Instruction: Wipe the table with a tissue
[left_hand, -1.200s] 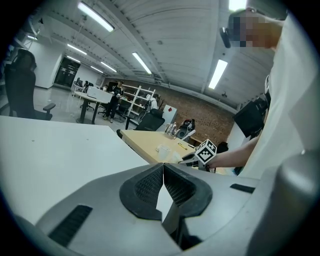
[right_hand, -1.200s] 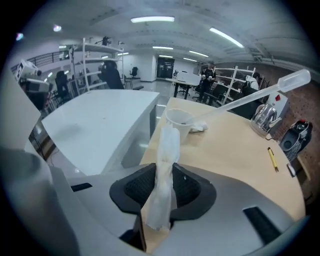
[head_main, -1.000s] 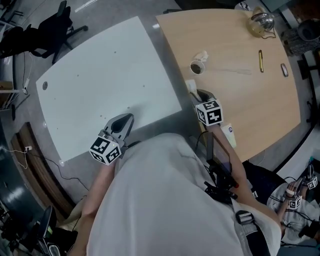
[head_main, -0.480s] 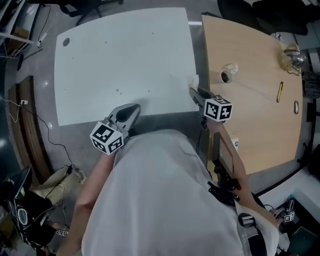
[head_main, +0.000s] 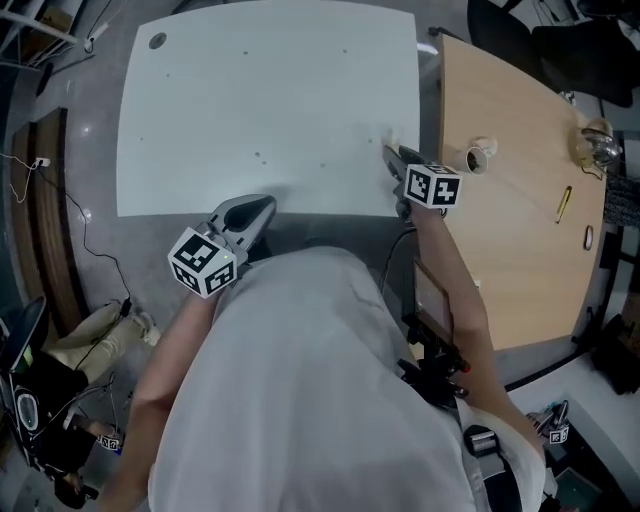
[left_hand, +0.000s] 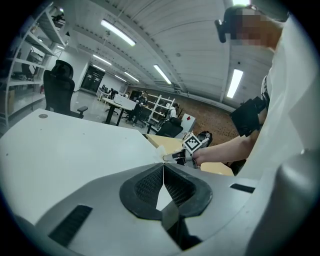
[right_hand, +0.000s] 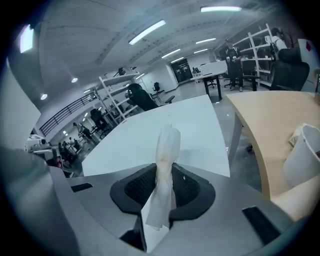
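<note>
White paper tissue (right_hand: 165, 150): pinched upright between the fingers of the right gripper (head_main: 390, 155). We see it running up from the pads, with its crumpled top past the fingertips and a flat tail hanging below them. The jaws are clenched on it.

Beyond those fingertips lies the large pale rectangular table (head_main: 270, 90). From the head view the tissue end sits at the table's near right corner, just ahead of the fingers. We cannot tell whether it touches the top.

Off the outer side of the right fingers stands the curved light wooden table (head_main: 510, 240), with a narrow gap between the two tops. A small white cup (head_main: 478, 157) sits on the wooden one, near the fingers but apart from them.

Left gripper (head_main: 262, 207): the jaws are pressed together at the tips, with nothing caught between them. Its fingertips are over the near edge of the pale table, and its cube is back off the edge. The two grippers are well apart. From the left gripper view, the right one and its tissue show straight ahead of the closed fingertips.
</note>
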